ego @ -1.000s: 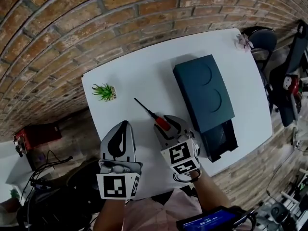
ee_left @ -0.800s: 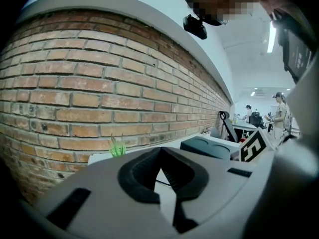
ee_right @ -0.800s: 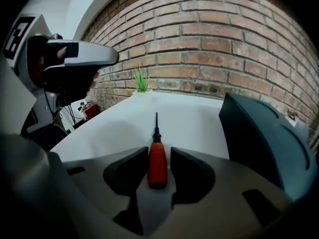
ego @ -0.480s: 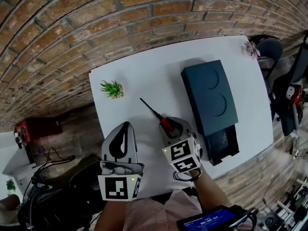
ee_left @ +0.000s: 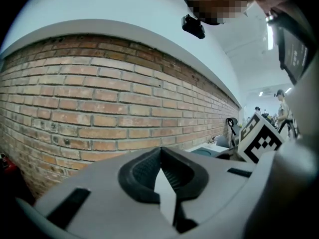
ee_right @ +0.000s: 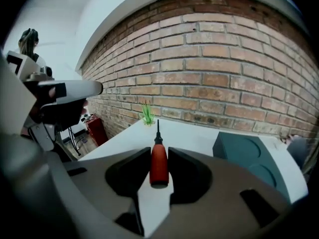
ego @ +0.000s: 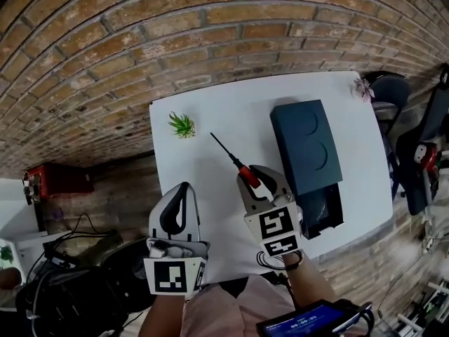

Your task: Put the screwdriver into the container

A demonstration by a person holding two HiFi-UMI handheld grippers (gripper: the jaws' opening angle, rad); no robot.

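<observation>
Left gripper (ego: 179, 194) is hanging nearest the body, over the near-left corner of the white table (ego: 231, 107). Its jaws are resting together with nothing between them. Looks like it's just parking clear of the work.

Right gripper (ee_right: 159, 158) is doing the job. Its jaws have just been closing, and the pads are pinching the red handle of the screwdriver (ego: 236, 161) from both sides, at a middling width set by the handle. The black shaft is sticking straight out ahead along the jaw line, tip pointing toward the small potted plant (ego: 182, 125). The screwdriver is looking carried clear of the table, not lying on it. Gripping the handle is making sense: it's the fattest part, and it's leaving the shaft free to lead in.

Container (ego: 306, 142), a dark teal box, is sitting just right of the right gripper. Its near end is showing open and dark, with a lid covering the rest. The screwdriver isn't in it yet. Likely next move: swing right and lower over that open end.

Brick wall (ego: 140, 34) is running behind the table.
</observation>
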